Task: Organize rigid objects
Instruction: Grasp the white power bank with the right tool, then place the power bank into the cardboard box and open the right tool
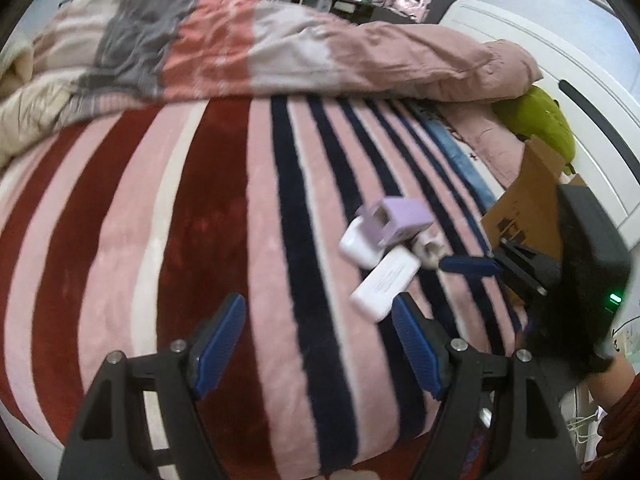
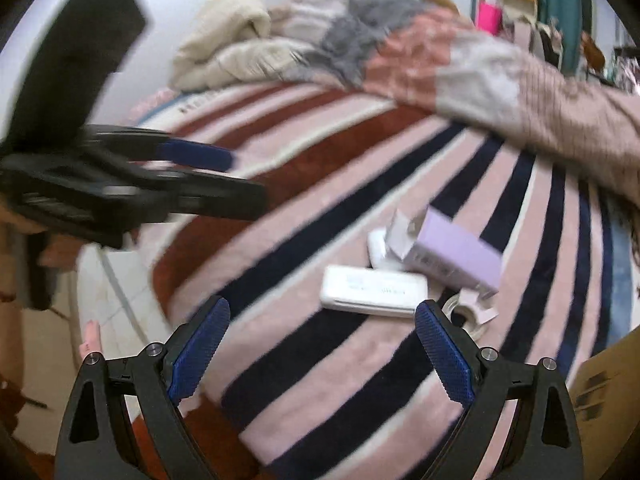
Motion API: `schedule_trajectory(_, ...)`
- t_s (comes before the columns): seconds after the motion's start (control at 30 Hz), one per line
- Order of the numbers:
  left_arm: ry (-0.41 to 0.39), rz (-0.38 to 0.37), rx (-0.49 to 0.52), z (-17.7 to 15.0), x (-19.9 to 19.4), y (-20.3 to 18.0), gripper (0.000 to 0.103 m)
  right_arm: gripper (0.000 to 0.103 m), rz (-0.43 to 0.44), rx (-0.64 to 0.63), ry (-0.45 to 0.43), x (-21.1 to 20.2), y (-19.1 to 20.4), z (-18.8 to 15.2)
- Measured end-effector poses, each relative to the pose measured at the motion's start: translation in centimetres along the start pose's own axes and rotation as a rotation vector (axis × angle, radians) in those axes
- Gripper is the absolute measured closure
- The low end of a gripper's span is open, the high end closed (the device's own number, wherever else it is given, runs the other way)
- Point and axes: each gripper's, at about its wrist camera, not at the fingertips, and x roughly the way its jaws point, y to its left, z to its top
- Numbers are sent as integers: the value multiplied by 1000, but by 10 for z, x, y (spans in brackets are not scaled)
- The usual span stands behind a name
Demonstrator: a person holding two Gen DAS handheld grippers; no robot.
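Left gripper (image 1: 320, 344) jaws apart, empty, over the striped blanket (image 1: 180, 240) on the bed. Right gripper (image 2: 322, 352) jaws also apart, empty. Just ahead: flat white case (image 2: 374, 290), touching a purple box (image 2: 456, 254) that lies tilted on a second white case (image 2: 378, 248). Tape roll (image 2: 466, 316) just beside them. Cardboard box (image 1: 528, 204) to the right. Crumpled duvet (image 1: 280, 48) further back.

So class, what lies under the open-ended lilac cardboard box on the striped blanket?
The lilac cardboard box leans on a rounded white plastic case, partly covering it. A flat white rectangular case lies beside it. How far the rounded case extends underneath is hidden.
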Motion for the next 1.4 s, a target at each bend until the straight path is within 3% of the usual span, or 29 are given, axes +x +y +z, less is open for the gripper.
schedule_trajectory(0.13,18,-13,-34,-10,12,13,30,10,-73,11,36,34,-15,3)
schedule_trajectory(0.3,34,-24,-48,-14,21,16,30,10,-70,43,71,54,-24,6)
schedule_trajectory(0.4,42,-34,-42,-13,23,12,30,18,-84,60,61,51,-23,5)
schedule_trajectory(0.5,43,-61,-32,-9,22,2,30,18,-96,48,40,41,-17,5)
schedule_trajectory(0.77,9,-235,26,11,0,-51,32,18,-77,-46,-118,-33,8,10)
schedule_trajectory(0.8,-4,-251,37,15,-5,-60,35,18,-73,-51,-146,-47,10,12)
schedule_trajectory(0.87,-26,-324,64,23,-17,-78,66,18,-80,-55,-184,-66,11,13)
schedule_trajectory(0.9,-38,-337,81,27,-23,-88,67,18,-97,-51,-201,-76,10,14)
schedule_trajectory(1.17,-86,-308,257,62,-52,-171,68,18,-150,35,-306,-145,-26,6)
schedule_trajectory(1.4,-54,-350,344,92,-33,-241,68,18,-241,110,-335,-194,-72,-6)
